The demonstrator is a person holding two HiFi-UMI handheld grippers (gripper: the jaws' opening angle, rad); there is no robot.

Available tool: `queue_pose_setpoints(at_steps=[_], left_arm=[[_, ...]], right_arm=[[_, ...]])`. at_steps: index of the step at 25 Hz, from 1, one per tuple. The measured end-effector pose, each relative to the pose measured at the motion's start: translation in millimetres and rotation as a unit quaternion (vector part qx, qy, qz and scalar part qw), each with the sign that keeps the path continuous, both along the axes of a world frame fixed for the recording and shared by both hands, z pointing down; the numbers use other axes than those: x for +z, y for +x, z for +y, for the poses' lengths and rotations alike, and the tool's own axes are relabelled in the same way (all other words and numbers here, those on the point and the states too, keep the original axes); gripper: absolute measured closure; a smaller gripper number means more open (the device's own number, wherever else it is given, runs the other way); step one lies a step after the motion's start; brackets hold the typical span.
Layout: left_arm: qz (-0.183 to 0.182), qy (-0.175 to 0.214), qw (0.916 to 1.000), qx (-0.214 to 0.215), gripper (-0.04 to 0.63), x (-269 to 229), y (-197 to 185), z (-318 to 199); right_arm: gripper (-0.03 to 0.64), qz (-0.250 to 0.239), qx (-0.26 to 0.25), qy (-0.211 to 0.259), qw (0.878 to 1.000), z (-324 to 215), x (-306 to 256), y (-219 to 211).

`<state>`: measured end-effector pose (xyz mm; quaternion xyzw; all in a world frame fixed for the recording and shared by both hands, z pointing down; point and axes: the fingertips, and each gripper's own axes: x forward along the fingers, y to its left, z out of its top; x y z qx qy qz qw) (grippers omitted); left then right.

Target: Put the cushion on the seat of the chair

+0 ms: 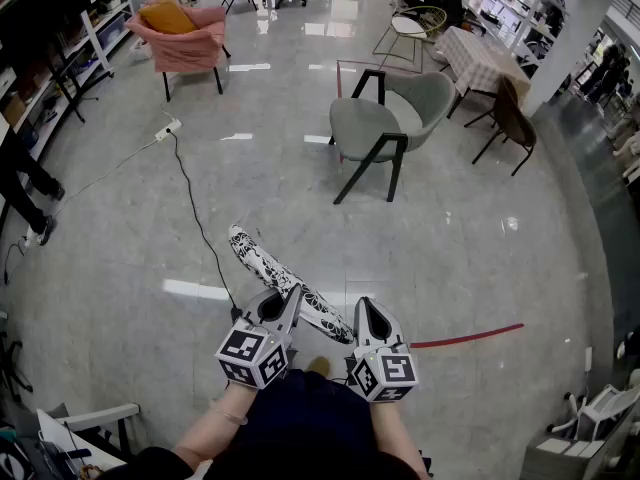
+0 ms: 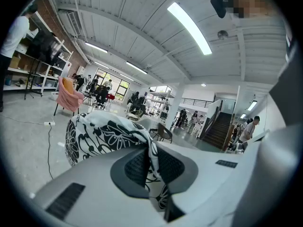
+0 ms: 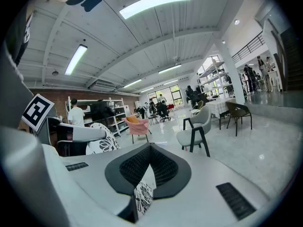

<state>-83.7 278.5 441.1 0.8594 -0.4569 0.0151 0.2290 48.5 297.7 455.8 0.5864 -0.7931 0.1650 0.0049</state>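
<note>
I hold a black-and-white flower-patterned cushion (image 1: 262,260) low over the floor, in front of the person's lap. My left gripper (image 1: 291,303) is shut on its edge; in the left gripper view the fabric (image 2: 105,134) is pinched between the dark pads (image 2: 137,167). My right gripper (image 1: 364,313) is shut on the cushion's other corner, and a patterned flap (image 3: 142,196) hangs below its pads (image 3: 163,167). The grey-green chair (image 1: 385,128) with black legs stands ahead across the floor, its seat bare; in the right gripper view the chair (image 3: 195,129) sits right of centre.
A pink armchair (image 1: 185,36) holding an orange cushion stands far left. A black cable with a white power strip (image 1: 166,128) runs over the floor. A brown chair (image 1: 514,118) and a cloth-covered table (image 1: 478,56) stand at the right. A red line (image 1: 465,337) marks the floor. A person's legs (image 1: 22,183) show at the left.
</note>
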Motion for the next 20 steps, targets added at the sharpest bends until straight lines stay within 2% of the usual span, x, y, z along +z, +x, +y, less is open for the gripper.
queue_pose_setpoints(at_steps=[7, 14, 20], left_arm=[[-0.001, 0.014, 0.9999, 0.008, 0.568, -7.0, -22.7, -5.8], [0.013, 0.013, 0.9996, 0.019, 0.567, -7.2, -42.0, -18.3], [0.013, 0.013, 0.9994, 0.031, 0.566, -5.2, -54.7, -21.8]], right_arm=[[0.623, 0.012, 0.022, 0.020, 0.999, -4.5, -13.5, -18.3], [0.621, -0.009, 0.072, 0.033, 0.997, -17.4, -22.6, -26.4], [0.621, -0.028, 0.088, 0.042, 0.995, -18.6, -26.3, -39.7]])
